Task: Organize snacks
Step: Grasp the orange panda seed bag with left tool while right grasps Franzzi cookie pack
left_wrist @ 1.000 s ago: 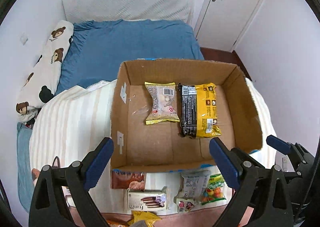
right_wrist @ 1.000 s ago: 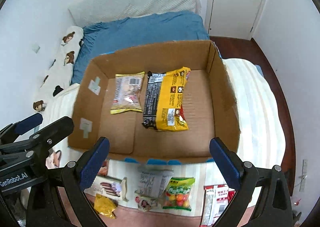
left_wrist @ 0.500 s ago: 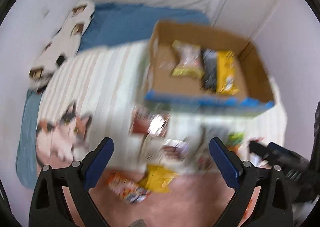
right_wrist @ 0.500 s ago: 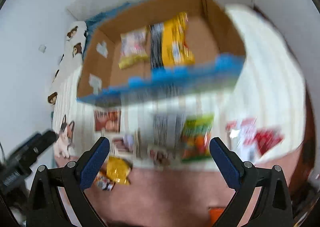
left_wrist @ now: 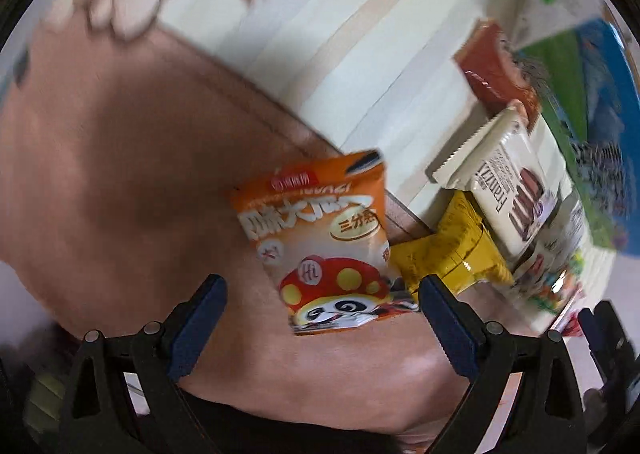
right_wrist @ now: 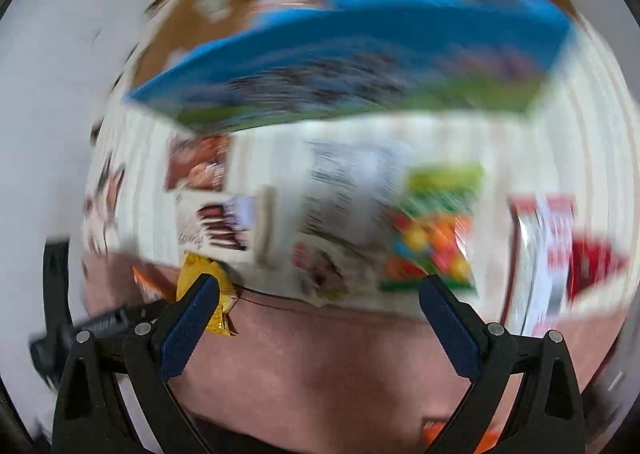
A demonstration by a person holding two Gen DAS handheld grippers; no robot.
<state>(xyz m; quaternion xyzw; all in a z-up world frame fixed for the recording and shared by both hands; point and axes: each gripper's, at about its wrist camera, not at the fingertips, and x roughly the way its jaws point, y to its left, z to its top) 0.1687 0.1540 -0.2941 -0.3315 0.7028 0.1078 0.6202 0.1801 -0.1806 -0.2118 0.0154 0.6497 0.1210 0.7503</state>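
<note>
Both tongs have swung down from over the box (right_wrist: 360, 42) to the snacks at the bed's near edge. The left tongs (left_wrist: 320, 306), wide open and empty, now frame the orange packet (left_wrist: 320, 246); the right tongs (right_wrist: 320, 306), likewise open and empty, hover beside them, so a pick looks next.

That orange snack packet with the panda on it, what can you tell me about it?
The orange packet is a glossy, flat sachet with white lettering and a cartoon panda under a red, yellow-spotted mushroom cap. It lies tilted on the pinkish-brown blanket, its edge against a yellow packet. It sits between the open fingers of the left tool, not gripped.
</note>
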